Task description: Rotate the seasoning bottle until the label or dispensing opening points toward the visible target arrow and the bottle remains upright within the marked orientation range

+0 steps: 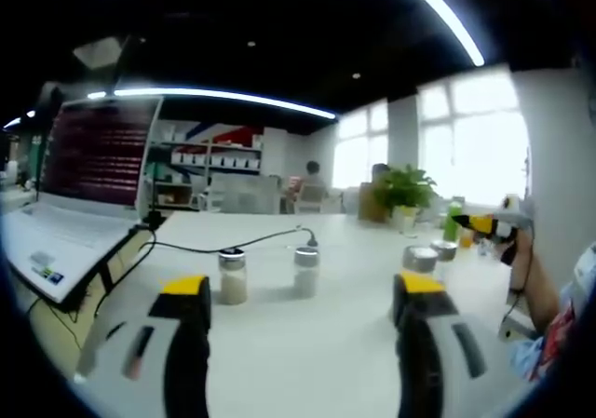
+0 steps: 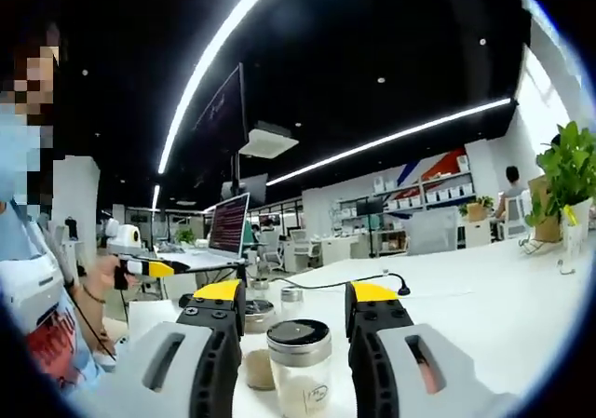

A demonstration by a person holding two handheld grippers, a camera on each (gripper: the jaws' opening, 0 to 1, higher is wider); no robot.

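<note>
A clear seasoning bottle (image 2: 300, 367) with a dark lid and pale powder stands upright on the white table (image 2: 484, 297). It sits between the yellow-tipped jaws of my right gripper (image 2: 296, 293), which is open with a gap on each side. My left gripper (image 1: 303, 288) is open above the table. Ahead of it stand two similar bottles (image 1: 232, 276) (image 1: 306, 271), apart from its jaws. Two more bottles (image 1: 420, 258) (image 1: 444, 249) stand to the right. The right gripper (image 1: 494, 224) shows at the right in a person's hand. The left gripper (image 2: 149, 267) shows at the left.
An open laptop (image 1: 65, 241) lies at the table's left edge, with a black cable (image 1: 242, 243) running behind the bottles. A potted plant (image 1: 405, 190) stands at the far side. Other bottles (image 2: 256, 343) (image 2: 291, 299) stand close behind the right gripper's left jaw. A person's arm (image 2: 56, 316) is at the left.
</note>
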